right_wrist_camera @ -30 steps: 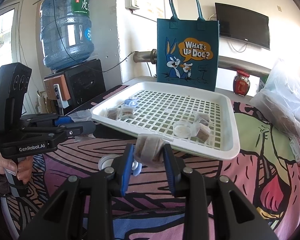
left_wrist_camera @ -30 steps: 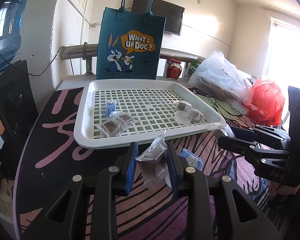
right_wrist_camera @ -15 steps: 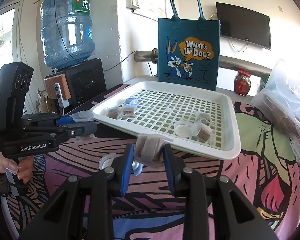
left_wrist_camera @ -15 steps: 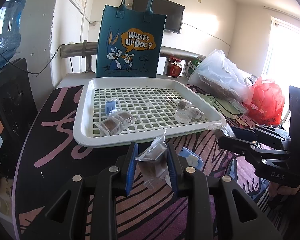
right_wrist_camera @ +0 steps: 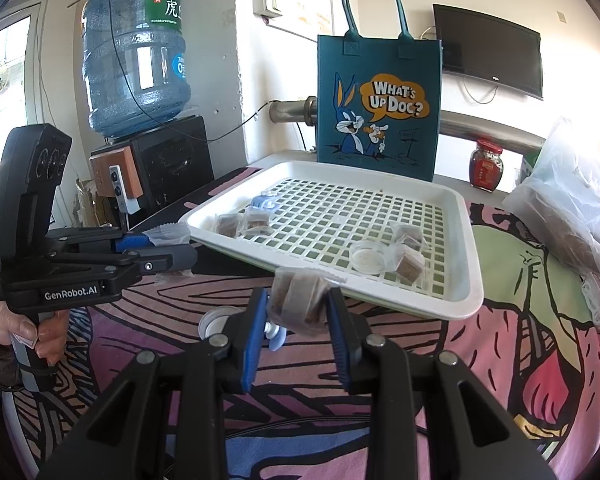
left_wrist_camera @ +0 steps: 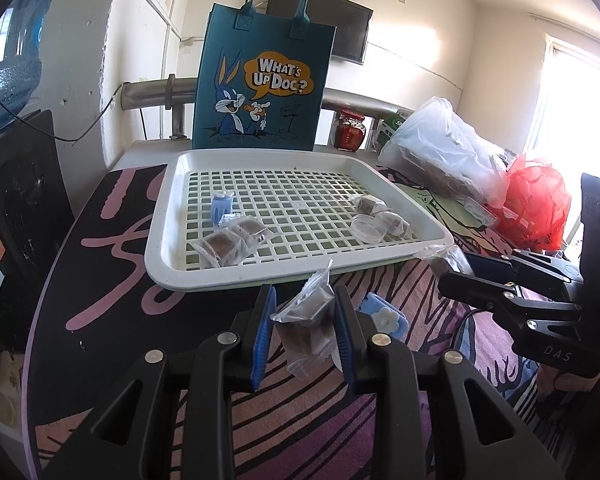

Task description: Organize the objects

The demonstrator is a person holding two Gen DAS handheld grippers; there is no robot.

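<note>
A white slotted tray (left_wrist_camera: 160, 256) (right_wrist_camera: 466, 276) lies on the table. It holds wrapped brown cake packets (left_wrist_camera: 220, 246) (right_wrist_camera: 410, 268), a small blue piece (left_wrist_camera: 221, 206) and a clear round lid (left_wrist_camera: 366, 229) (right_wrist_camera: 366, 257). My left gripper (left_wrist_camera: 303, 322) is shut on a wrapped brown packet (left_wrist_camera: 305, 324), just in front of the tray's near rim. My right gripper (right_wrist_camera: 298, 308) is shut on another wrapped brown packet (right_wrist_camera: 298, 300), also short of the tray. Each gripper shows in the other's view, the right (left_wrist_camera: 456, 272) and the left (right_wrist_camera: 172, 246).
A blue "What's Up Doc?" tote bag (left_wrist_camera: 260, 80) (right_wrist_camera: 378, 104) stands behind the tray. A blue flower-shaped piece (left_wrist_camera: 384, 316) and a round lid (right_wrist_camera: 216, 320) lie on the patterned cloth. Plastic bags (left_wrist_camera: 448, 156), a red bag (left_wrist_camera: 540, 208), a jar (right_wrist_camera: 486, 164) and a water jug (right_wrist_camera: 136, 60) stand around.
Both grippers keep their packets and have hardly moved; the views shifted very slightly relative to the tray.
</note>
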